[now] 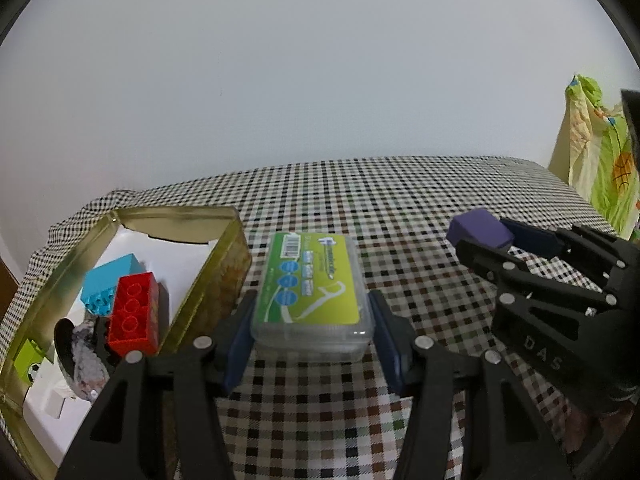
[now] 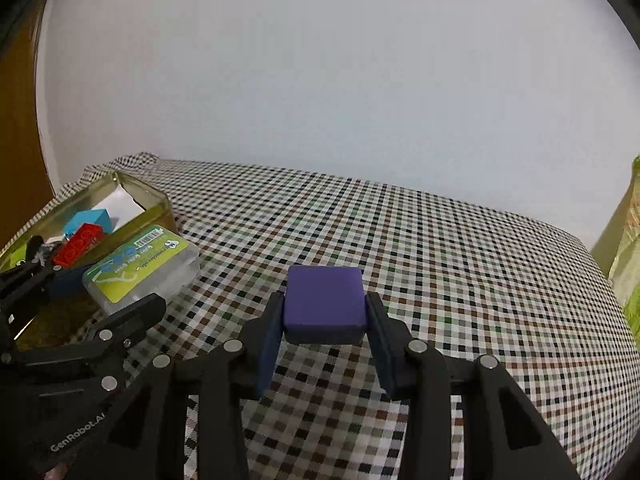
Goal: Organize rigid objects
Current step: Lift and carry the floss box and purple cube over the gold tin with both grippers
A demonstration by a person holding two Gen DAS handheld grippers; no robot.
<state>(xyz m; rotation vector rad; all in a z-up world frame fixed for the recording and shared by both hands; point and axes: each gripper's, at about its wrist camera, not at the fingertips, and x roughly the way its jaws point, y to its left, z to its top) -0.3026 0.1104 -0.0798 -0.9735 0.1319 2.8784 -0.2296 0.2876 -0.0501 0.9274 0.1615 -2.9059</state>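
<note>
Checked tablecloth [image 2: 400,240] | gold tin [image 1: 224,280] at left edge, holding red brick [image 1: 134,316] | left gripper [image 1: 312,332] clamped on floss box [image 1: 312,292] beside tin: lift over wall, keep level | right gripper [image 2: 325,328] clamped on purple block [image 2: 325,300], mid-cloth: wait clear.

Black linkage tongs [image 2: 325,340], silver rivets, navy pads [image 2: 269,344], white "GenRobot.AI" lettering.

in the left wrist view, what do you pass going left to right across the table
Gold tin with a red brick inside → clear floss-pick box in the left gripper → purple block in the right gripper → green printed cloth at the far right edge.
</note>
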